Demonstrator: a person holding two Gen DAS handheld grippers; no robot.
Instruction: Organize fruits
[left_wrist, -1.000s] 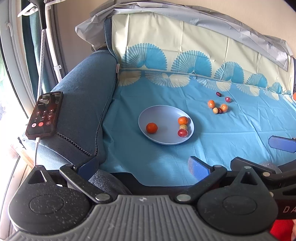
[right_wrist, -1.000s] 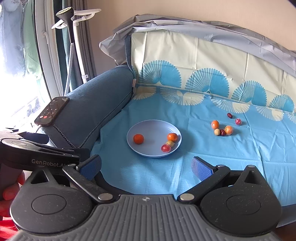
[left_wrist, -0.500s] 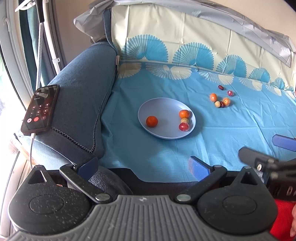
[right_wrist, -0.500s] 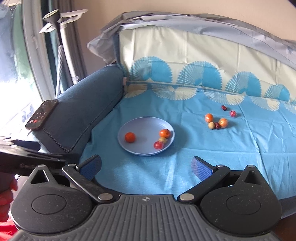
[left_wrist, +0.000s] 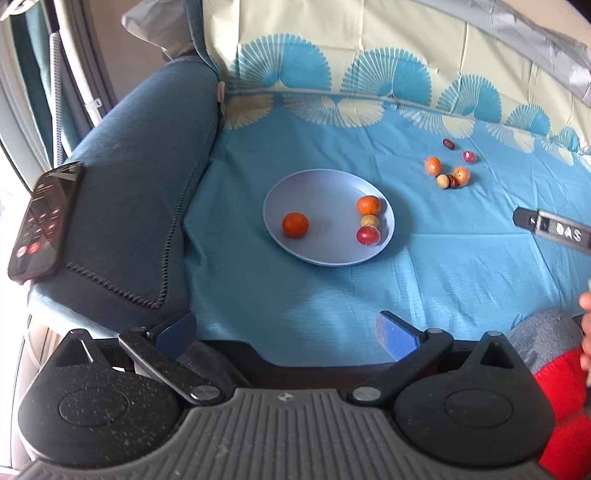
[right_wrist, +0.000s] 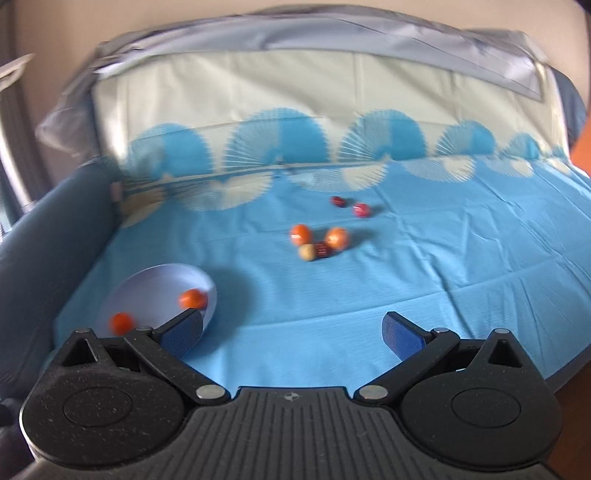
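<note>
A light blue plate (left_wrist: 314, 192) sits on the blue sofa cover and holds several small fruits: an orange one (left_wrist: 295, 224) at left, and an orange, a tan and a red one (left_wrist: 368, 235) at right. Loose fruits (left_wrist: 447, 173) lie further back right; in the right wrist view they (right_wrist: 319, 242) lie straight ahead, the plate (right_wrist: 155, 284) at lower left. My left gripper (left_wrist: 286, 332) is open and empty, near the sofa's front edge. My right gripper (right_wrist: 293, 332) is open and empty, in front of the loose fruits; it shows in the left wrist view at the right edge (left_wrist: 554, 229).
A dark blue sofa armrest (left_wrist: 140, 184) rises at the left, with a phone (left_wrist: 40, 221) lying on it. The patterned backrest (right_wrist: 295, 122) stands behind the fruits. A curtain and a white stand (left_wrist: 70, 66) are at far left.
My right gripper has swung right and forward, now facing the loose fruits with the plate at its lower left. My left gripper has moved closer to the plate.
</note>
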